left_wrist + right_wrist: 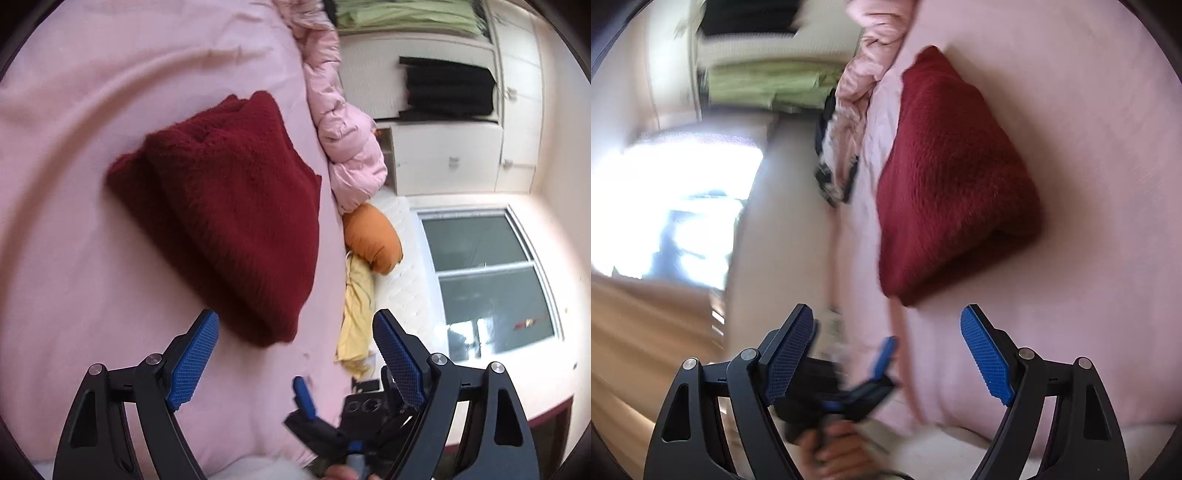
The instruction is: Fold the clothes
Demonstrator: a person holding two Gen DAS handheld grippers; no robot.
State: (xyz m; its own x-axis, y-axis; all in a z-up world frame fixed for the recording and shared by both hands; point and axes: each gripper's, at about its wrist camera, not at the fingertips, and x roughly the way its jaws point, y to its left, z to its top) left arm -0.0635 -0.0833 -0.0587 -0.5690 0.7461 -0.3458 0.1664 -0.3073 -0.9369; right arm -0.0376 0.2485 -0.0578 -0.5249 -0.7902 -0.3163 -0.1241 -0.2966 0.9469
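A dark red knitted sweater (236, 218) lies folded into a compact bundle on the pink bed sheet (74, 184). It also shows in the right wrist view (945, 177). My left gripper (295, 328) is open and empty, held just short of the sweater's near edge. My right gripper (890, 325) is open and empty, also short of the sweater. Each view shows the other gripper low in the frame: the right gripper (314, 406) and the left gripper (864, 376), held in a hand.
A pink puffer jacket (340, 122) lies along the bed's far edge. An orange cushion (373, 240) and a yellow cloth (356, 314) lie beside it. White cupboards (443, 158) hold green (402, 14) and black clothes (447, 88). A window (487, 280) is behind.
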